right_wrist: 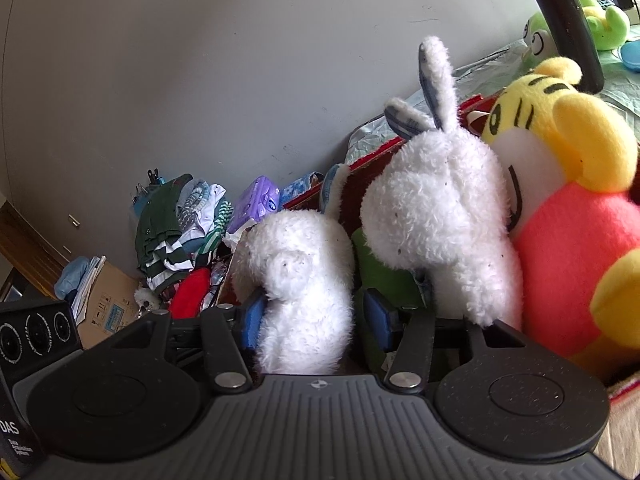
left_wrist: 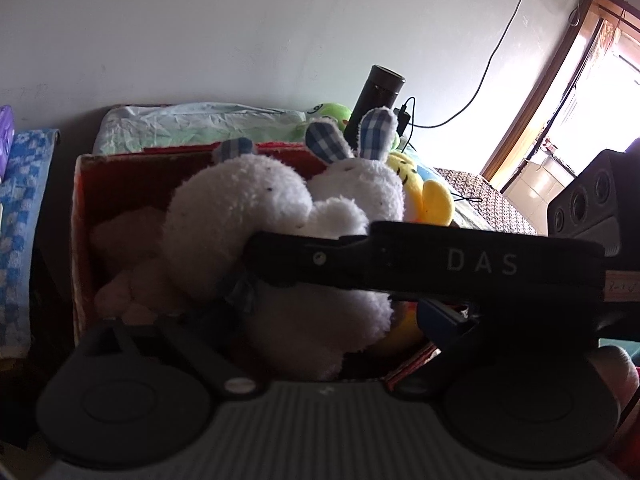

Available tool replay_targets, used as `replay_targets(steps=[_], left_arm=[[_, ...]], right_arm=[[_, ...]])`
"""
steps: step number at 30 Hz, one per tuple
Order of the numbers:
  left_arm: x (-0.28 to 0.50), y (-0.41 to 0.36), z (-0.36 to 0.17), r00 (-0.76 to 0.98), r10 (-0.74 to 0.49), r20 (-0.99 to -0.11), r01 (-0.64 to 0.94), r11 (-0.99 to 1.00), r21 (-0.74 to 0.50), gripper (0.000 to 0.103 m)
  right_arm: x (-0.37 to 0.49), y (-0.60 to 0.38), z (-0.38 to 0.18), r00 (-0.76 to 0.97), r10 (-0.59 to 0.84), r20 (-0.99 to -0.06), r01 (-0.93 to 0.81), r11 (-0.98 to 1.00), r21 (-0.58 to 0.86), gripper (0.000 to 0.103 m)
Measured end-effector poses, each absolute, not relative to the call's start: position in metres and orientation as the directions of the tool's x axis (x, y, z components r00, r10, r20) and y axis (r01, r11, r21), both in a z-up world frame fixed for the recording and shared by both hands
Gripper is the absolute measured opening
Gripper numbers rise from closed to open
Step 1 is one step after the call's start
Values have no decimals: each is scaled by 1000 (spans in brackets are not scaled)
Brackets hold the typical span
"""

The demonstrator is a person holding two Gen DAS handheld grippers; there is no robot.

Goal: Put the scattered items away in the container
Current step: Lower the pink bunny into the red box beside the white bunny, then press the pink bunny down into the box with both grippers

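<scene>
a white plush rabbit [right_wrist: 300,280] is seen between the blue pads [right_wrist: 252,322] of the right gripper [right_wrist: 316,320], over the red box [left_wrist: 120,184]; whether it is pinched cannot be told. the left gripper [left_wrist: 280,344] is spread wide, nothing gripped. the toy is judged light, soft and squashy, best taken round its body.

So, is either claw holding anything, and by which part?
Probably nothing. A white plush rabbit stands, lower body between the right claw pads, but one shows a gap. The left claw is open.

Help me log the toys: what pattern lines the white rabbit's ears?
Blue-and-white check lining the ears, clearest in the left wrist view.
</scene>
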State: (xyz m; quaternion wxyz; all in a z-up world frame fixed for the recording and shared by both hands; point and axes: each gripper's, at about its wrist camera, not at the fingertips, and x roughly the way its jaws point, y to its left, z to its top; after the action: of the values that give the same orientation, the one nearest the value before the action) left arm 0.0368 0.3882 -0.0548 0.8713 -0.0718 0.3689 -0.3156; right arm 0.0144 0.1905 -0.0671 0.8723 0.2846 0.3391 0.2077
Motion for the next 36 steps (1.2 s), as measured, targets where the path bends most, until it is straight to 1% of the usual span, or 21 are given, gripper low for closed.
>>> replay_targets(steps=[6, 9, 11, 14, 16, 18, 21, 23, 29, 31, 36], left_arm=[[39, 385, -52, 511, -593, -622, 520, 790, -325, 100], [38, 384, -50, 514, -586, -626, 532, 791, -303, 100], [38, 385, -49, 516, -584, -627, 533, 792, -298, 100], [43, 388, -52, 514, -579, -633, 520, 797, -307, 99], [44, 386, -52, 516, -567, -642, 514, 804, -298, 99], [43, 382, -54, 522, -548, -653, 508, 815, -278, 99], [44, 379, -54, 526, -531, -664, 501, 825, -263, 99], [45, 378, -53, 528, -518, -673, 491, 833, -255, 99], [55, 371, -48, 490, -456, -743, 484, 851, -204, 99], [58, 369, -46, 470, -433, -770, 482, 856, -187, 99], [67, 372, -47, 427, -407, -807, 446, 872, -204, 99]], right_arm=[[11, 190, -64, 676, 563, -475, -160, 742, 651, 53], [9, 190, -61, 684, 563, -465, -158, 736, 659, 58], [11, 192, -60, 693, 554, -462, -159, 742, 651, 58], [12, 190, -58, 709, 543, -450, -153, 741, 654, 56], [13, 189, -60, 708, 543, -452, -146, 739, 658, 51], [15, 190, -61, 701, 535, -472, -136, 750, 648, 51], [16, 188, -63, 698, 538, -472, -140, 749, 647, 51], [16, 186, -64, 699, 534, -476, -138, 753, 643, 49], [21, 177, -63, 676, 536, -505, -114, 753, 648, 48], [21, 180, -59, 671, 528, -521, -123, 771, 625, 48], [22, 181, -56, 663, 516, -542, -137, 796, 590, 48]])
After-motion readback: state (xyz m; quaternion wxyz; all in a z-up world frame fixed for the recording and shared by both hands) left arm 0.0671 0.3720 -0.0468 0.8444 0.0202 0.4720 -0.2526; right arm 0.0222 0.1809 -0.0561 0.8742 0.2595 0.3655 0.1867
